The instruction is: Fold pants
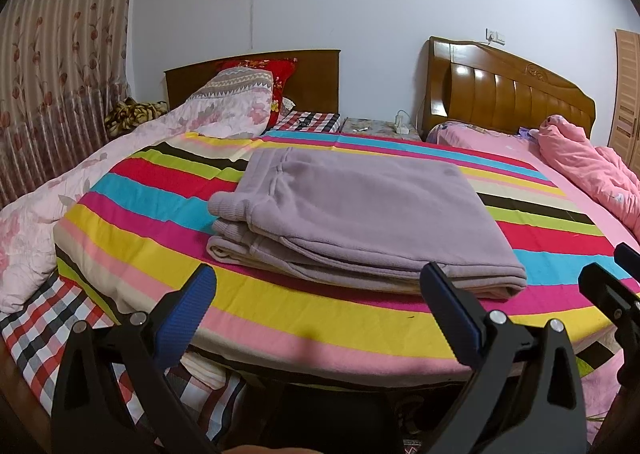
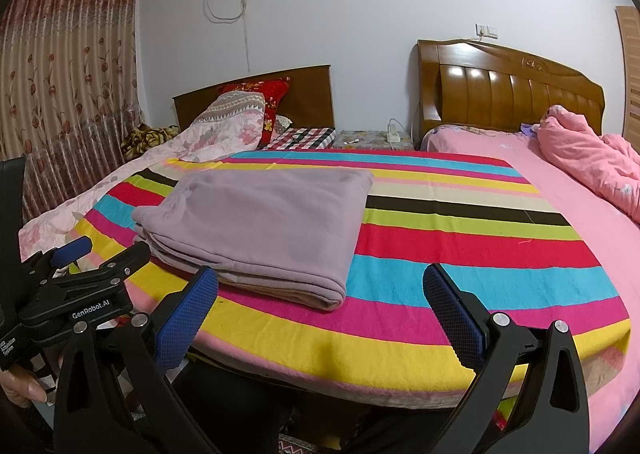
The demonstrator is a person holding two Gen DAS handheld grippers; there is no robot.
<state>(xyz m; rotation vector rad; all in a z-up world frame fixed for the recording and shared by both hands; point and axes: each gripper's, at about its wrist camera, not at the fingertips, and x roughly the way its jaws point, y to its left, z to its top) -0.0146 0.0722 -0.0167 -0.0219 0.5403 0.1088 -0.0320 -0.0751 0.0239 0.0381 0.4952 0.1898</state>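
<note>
- Both of my grippers stand with jaws spread wide and nothing between the blue pads: my left gripper (image 1: 316,302) and my right gripper (image 2: 320,302) hover near the front edge of the bed, clear of the cloth.
- From my right wrist view, my left gripper (image 2: 72,250) shows at the left edge, a hand (image 2: 20,386) below it.
- Folded into a thick, layered rectangle, the lilac pants (image 1: 360,210) lie flat on the striped blanket (image 1: 280,314), ahead of my left gripper and left of my right one.
- Beside the blanket lie a floral quilt (image 1: 48,194) on the left and a pink duvet (image 1: 592,166) on the right.
- Two wooden headboards (image 1: 512,90) stand against the wall.
</note>
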